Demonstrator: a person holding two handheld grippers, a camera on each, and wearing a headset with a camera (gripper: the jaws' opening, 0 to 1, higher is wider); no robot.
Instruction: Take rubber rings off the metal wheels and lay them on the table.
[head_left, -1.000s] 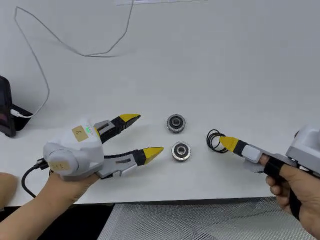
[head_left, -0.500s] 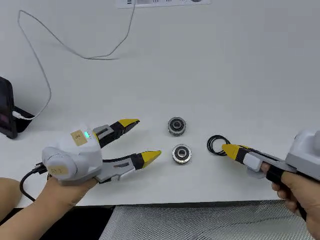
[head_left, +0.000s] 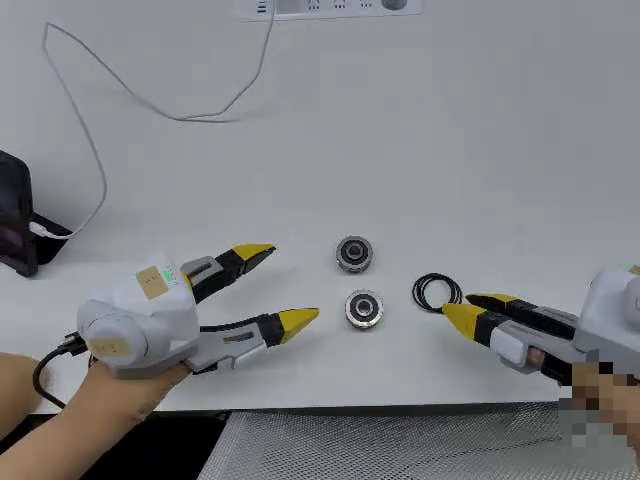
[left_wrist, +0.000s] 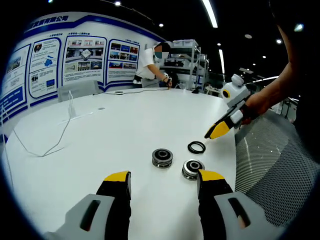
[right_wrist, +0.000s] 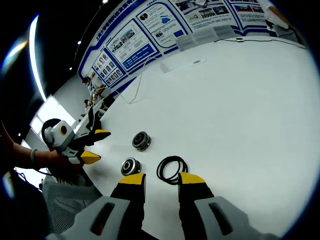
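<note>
A: Where does the head view sit?
B: Above the near edge of the table (head_left: 480, 140), facing forward and down.
A: And the gripper views?
B: Low over it, each looking along its own fingers (left_wrist: 118, 186) from opposite sides, close in. All three share the two metal wheels (head_left: 353, 253) and the rubber rings (head_left: 437, 291).

Smooth matt white table (head_left: 450, 150), shiny metal wheels (head_left: 363, 307) with dark centres, black rubber rings (head_left: 436, 291)

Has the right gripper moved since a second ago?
Yes. The right gripper has drawn back toward the person: its tip, earlier over the rubber rings, now lies just clear of them.
</note>
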